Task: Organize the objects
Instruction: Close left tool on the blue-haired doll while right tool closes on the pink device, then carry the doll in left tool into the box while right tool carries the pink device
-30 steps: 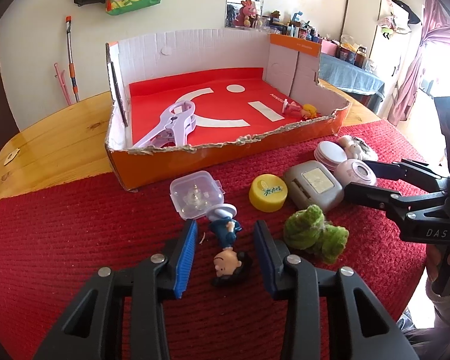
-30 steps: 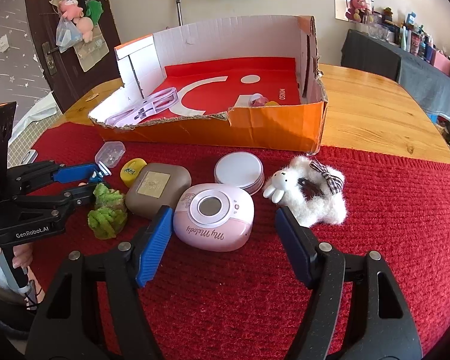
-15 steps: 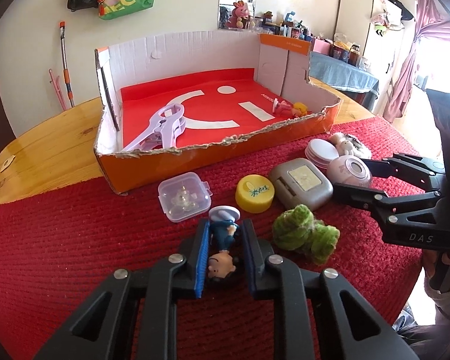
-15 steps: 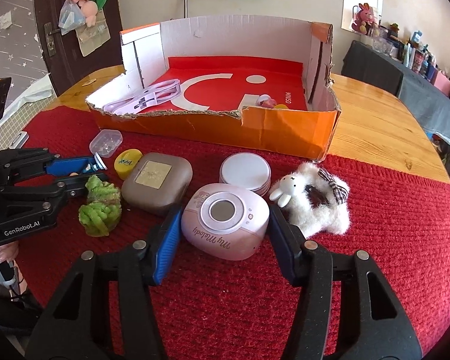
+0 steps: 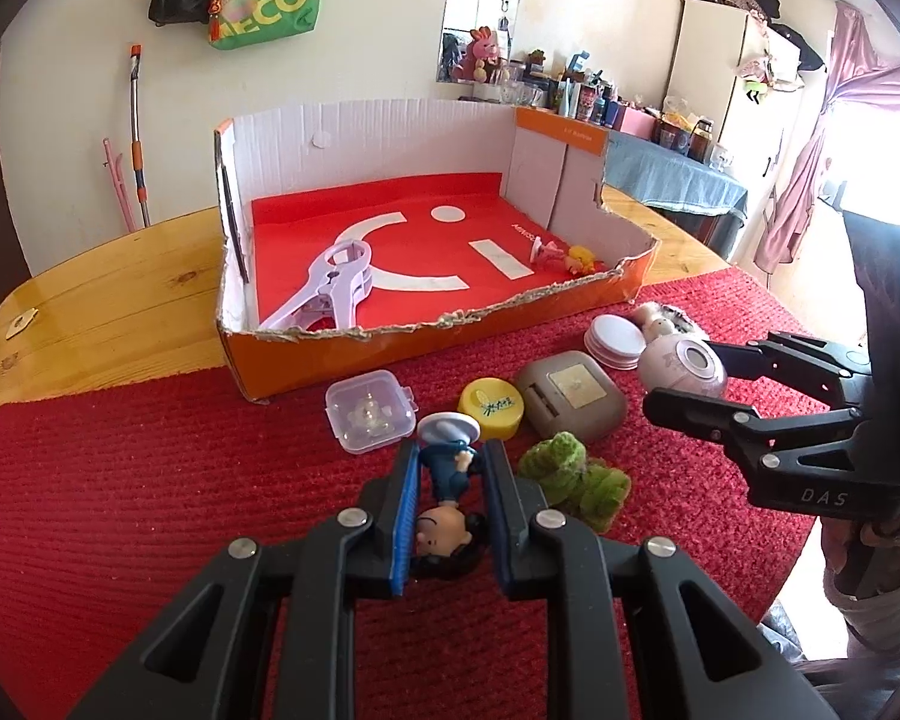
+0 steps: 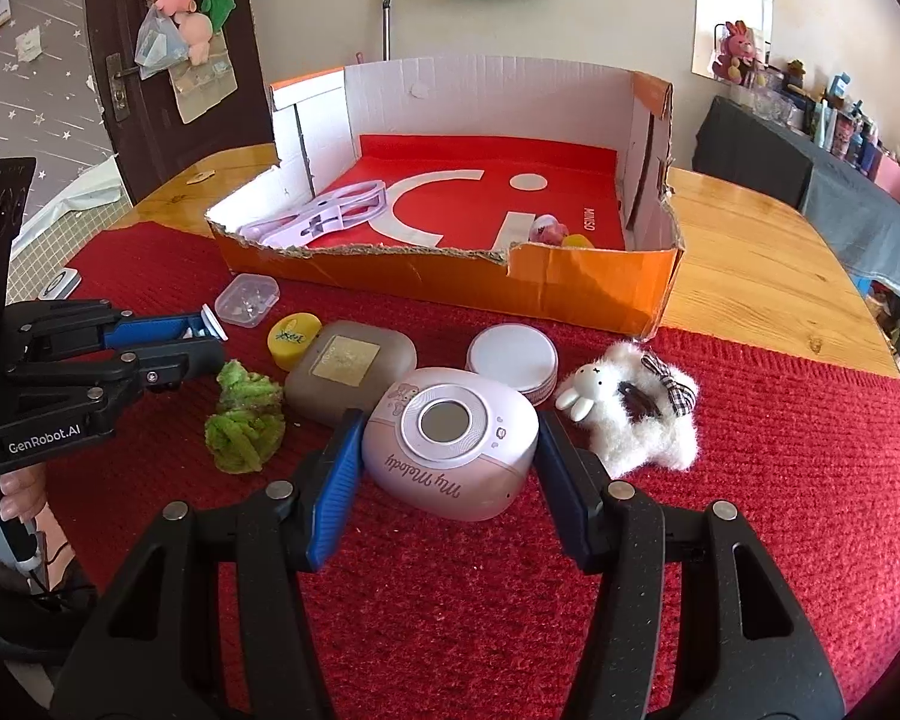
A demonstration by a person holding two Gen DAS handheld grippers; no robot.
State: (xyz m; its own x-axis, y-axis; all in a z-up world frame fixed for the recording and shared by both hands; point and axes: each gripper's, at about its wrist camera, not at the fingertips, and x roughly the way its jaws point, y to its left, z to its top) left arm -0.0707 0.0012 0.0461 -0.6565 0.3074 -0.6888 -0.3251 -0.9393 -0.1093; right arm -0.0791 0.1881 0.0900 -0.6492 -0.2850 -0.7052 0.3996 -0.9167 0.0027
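My left gripper (image 5: 448,468) is shut on a small cartoon figurine (image 5: 447,495) in a blue suit, held just above the red mat (image 5: 120,510); the gripper also shows in the right wrist view (image 6: 201,339). My right gripper (image 6: 450,444) is shut on a pink round "My Melody" case (image 6: 450,441), which still rests on the mat; the case also shows in the left wrist view (image 5: 682,367). The open orange cardboard box (image 5: 426,333) with a red floor stands behind the loose items and also shows in the right wrist view (image 6: 450,285).
On the mat lie a clear plastic box (image 5: 371,411), a yellow lid (image 5: 490,407), a grey-brown case (image 5: 570,399), a green yarn toy (image 5: 573,477), a white round tin (image 6: 513,357) and a white fluffy rabbit toy (image 6: 636,414). Purple tongs (image 5: 330,288) and small toys (image 5: 561,255) lie in the box.
My left gripper closed on the figurine and lifted it slightly. My right gripper closed around the pink case until both pads touch its sides.
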